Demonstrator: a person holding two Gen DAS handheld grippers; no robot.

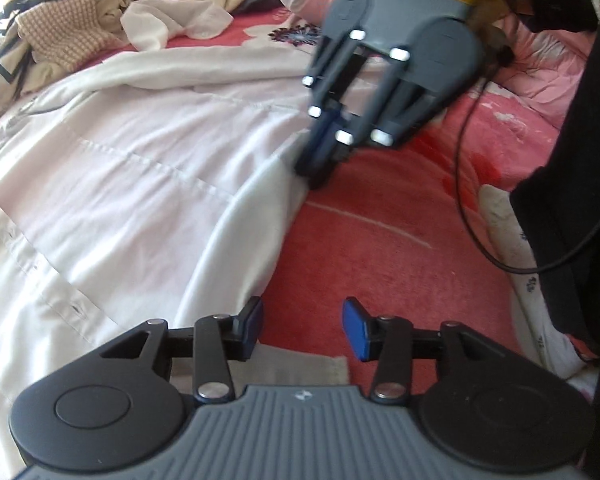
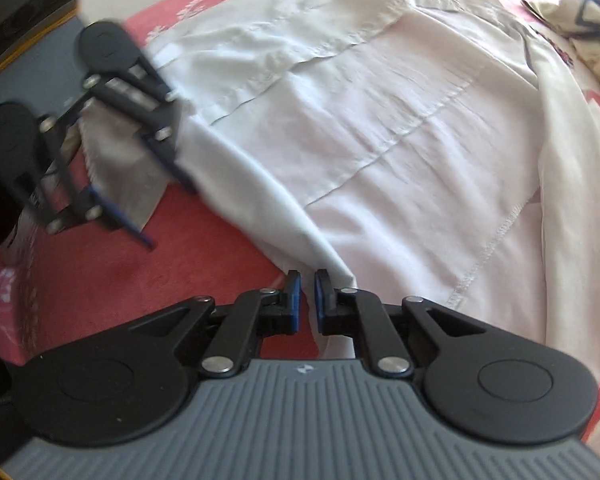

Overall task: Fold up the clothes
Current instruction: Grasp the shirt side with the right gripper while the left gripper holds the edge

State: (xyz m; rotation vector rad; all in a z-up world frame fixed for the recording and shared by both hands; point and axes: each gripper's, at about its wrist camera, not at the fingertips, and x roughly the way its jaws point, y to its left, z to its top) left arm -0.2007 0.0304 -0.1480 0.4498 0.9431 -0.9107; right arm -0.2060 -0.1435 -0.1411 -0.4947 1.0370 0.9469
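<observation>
On fuzzy red bedding (image 2: 100,280), creased, seamed white garment (image 2: 380,140) lies flat.

A home bedroom: red floral bedspread (image 1: 380,248), pink quilt (image 1: 540,76), heaped clothes (image 1: 80,28).

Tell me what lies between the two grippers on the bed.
In the left wrist view, bare red bedspread separates the left gripper from the right gripper, with the white garment's edge alongside.
</observation>
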